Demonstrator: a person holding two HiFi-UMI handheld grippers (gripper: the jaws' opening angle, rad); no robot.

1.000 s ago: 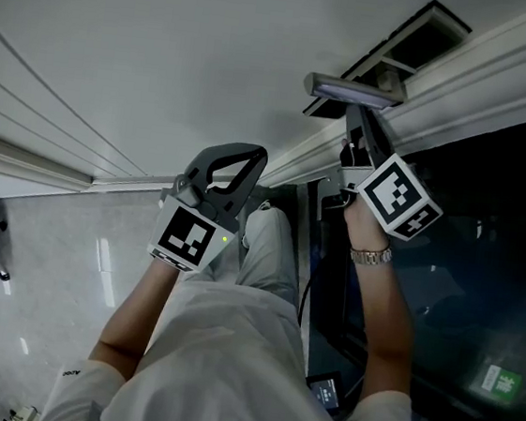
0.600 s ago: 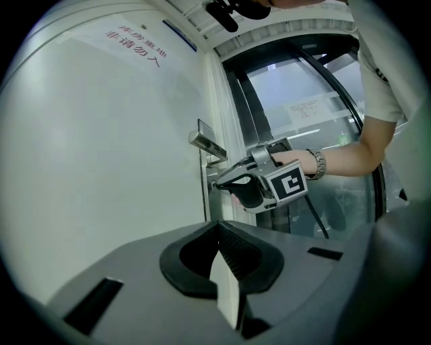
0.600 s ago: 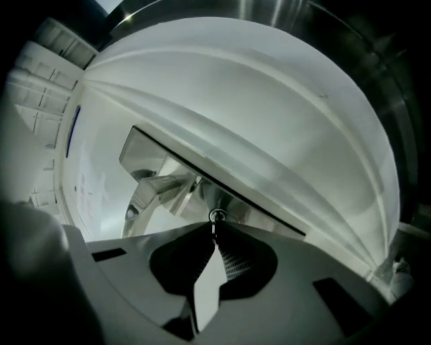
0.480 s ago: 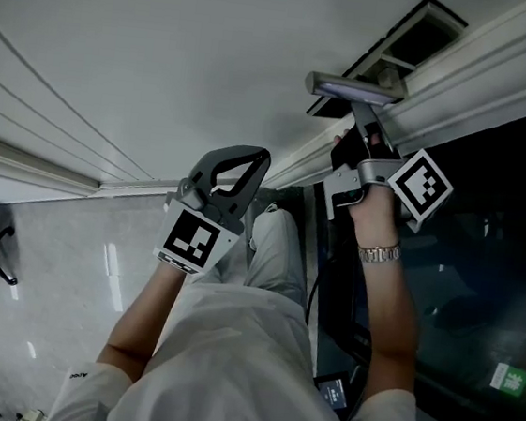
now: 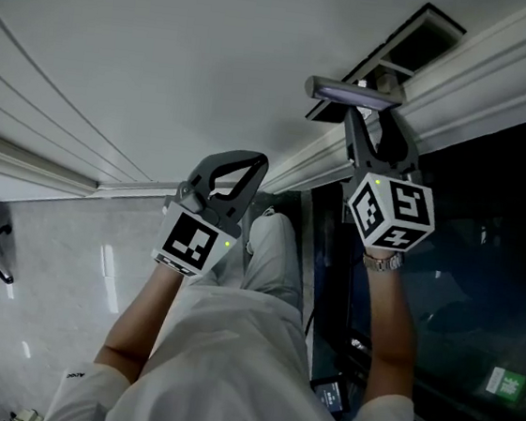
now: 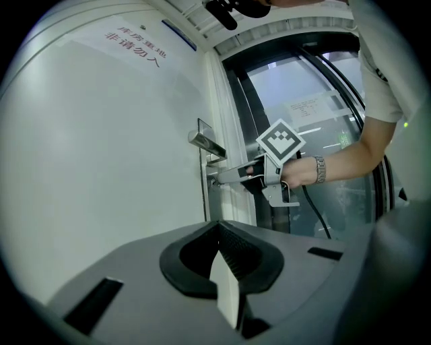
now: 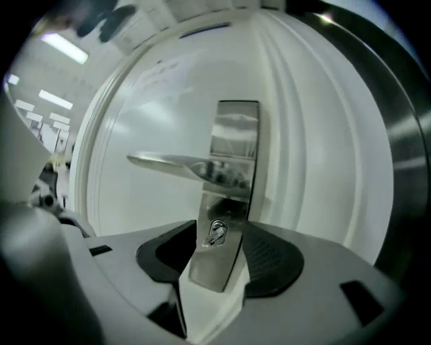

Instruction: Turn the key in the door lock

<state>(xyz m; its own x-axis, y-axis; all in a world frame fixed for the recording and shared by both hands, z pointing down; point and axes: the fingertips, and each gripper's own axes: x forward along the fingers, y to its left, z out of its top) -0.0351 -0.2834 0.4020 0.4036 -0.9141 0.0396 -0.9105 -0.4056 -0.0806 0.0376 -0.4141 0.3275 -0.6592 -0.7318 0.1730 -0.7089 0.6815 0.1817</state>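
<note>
- The 1 key (image 7: 215, 232) sits in the cylinder low on the lock plate (image 7: 234, 138), under the 1 lever handle (image 7: 178, 165). It is seen nearly end-on, its head leaning slightly off vertical.
- The right gripper (image 5: 374, 131) has just been opening its jaws. They stand apart on either side of the key, not touching it.
- The left gripper (image 5: 248, 163) has its jaws together, empty.
- Only the right gripper view shows the key; the head view shows both of the 2 grippers.
</note>
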